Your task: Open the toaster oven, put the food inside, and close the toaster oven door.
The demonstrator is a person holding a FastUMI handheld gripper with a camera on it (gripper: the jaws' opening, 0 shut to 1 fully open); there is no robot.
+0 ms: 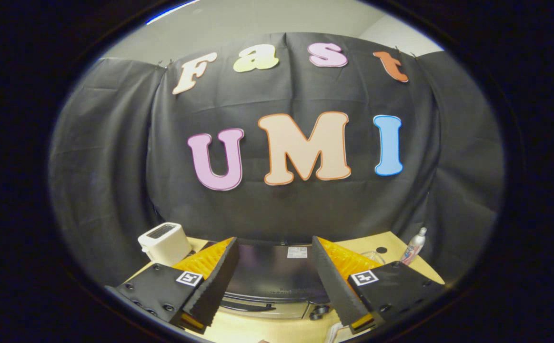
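Gripper (275, 267) open, empty, above black toaster oven (272, 276) at bottom center; white toaster (165, 243) lower left, bottle (414, 246) lower right.

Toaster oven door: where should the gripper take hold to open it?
By the door handle, the horizontal bar across the front of the toaster oven, approached from above and in front. The open gripper hangs over the oven's top, holding nothing.

The toaster oven (272, 278) sat on the table, seen from above between the fingers of the gripper (274, 252), which were spread wide with nothing held. Its top was dark and glossy, with a small pale label near the back edge. The silver front faced the gripper, its door shut, handle and a knob showing.
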